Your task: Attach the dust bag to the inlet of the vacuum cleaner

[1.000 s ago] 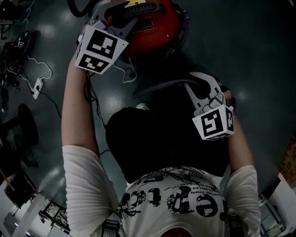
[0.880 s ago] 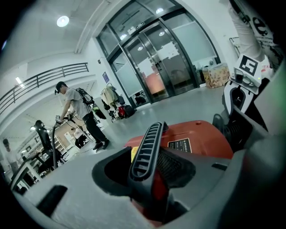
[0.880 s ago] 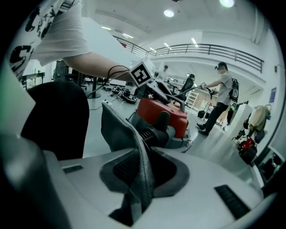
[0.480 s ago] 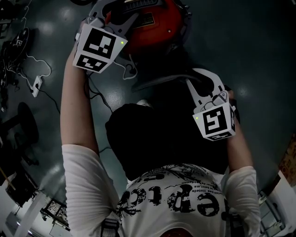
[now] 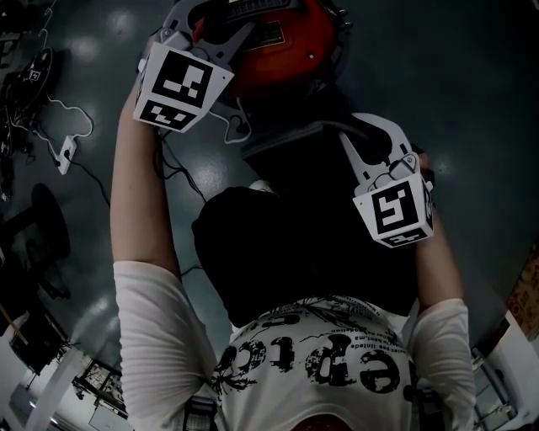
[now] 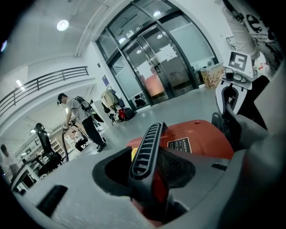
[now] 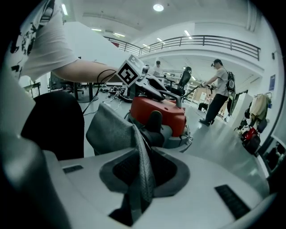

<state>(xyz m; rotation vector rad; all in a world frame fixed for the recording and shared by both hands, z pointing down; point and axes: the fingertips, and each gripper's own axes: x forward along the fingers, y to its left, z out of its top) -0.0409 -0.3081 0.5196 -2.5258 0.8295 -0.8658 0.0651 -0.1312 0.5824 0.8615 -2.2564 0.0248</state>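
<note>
A red vacuum cleaner [image 5: 274, 46] stands on the dark floor in front of me. My left gripper [image 5: 221, 25] is shut on its black ribbed handle [image 6: 145, 150], which runs between the jaws in the left gripper view. The grey fabric dust bag [image 7: 111, 129] hangs just short of the vacuum [image 7: 156, 111]. My right gripper [image 7: 138, 174] is shut on a fold of it. In the head view the bag's edge [image 5: 286, 136] shows as a dark band below the vacuum, with the right gripper [image 5: 345, 139] at its right end. The vacuum's inlet is hidden.
A white power strip [image 5: 66, 156] with its cable lies on the floor at the left, near a black chair base [image 5: 42, 227]. People stand in the background [image 6: 80, 118], [image 7: 219, 89]. Glass doors [image 6: 156, 67] are behind the vacuum.
The right gripper has rolled a little and carried the bag's edge slightly up toward the vacuum. The left gripper stays on the handle.
</note>
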